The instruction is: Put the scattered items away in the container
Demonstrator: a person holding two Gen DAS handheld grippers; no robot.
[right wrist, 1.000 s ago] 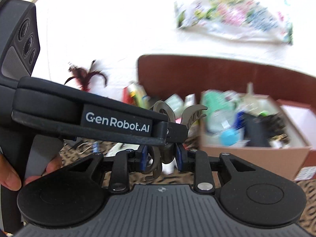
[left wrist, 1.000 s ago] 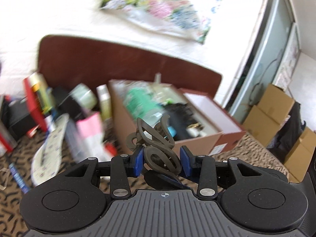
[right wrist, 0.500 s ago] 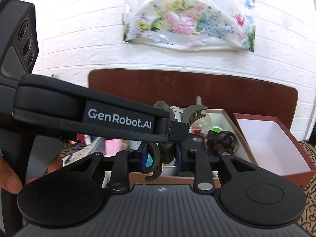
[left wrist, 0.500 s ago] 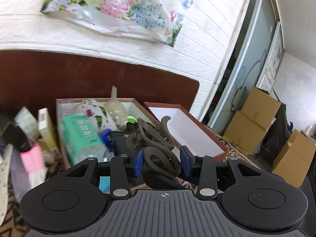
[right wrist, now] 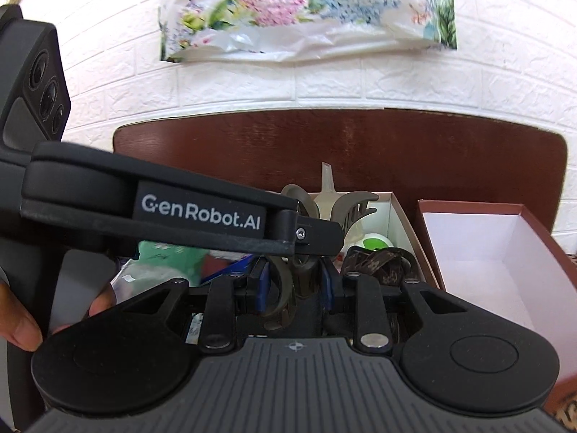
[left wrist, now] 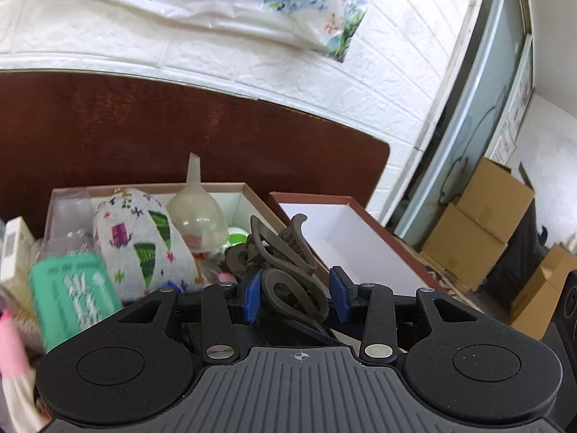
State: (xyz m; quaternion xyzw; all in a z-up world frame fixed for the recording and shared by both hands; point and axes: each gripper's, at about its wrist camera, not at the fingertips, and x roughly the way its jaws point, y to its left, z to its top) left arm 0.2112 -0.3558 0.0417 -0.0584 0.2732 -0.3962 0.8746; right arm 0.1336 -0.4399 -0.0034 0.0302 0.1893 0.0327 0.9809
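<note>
- While both grippers hang over the filled box (left wrist: 249,189), your left gripper (left wrist: 295,296) clamps a grey-brown hair claw clip (left wrist: 285,274).
- Your right gripper (right wrist: 294,287) pinches a similar clip (right wrist: 288,288) near that box.

Bright daylight, white wall (right wrist: 324,86) slightly overexposed; fisheye bending at edges; left-side items motion-blurred.

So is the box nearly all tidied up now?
Partly. The cardboard box already holds a clear plastic funnel, a patterned white cloth pouch and a green-labelled bottle. Each gripper is shut on a grey-brown plastic hair claw clip, left on one, right on another, both over the box and not yet dropped. The white-lined lid lies beside it. Anything still scattered is out of view.
</note>
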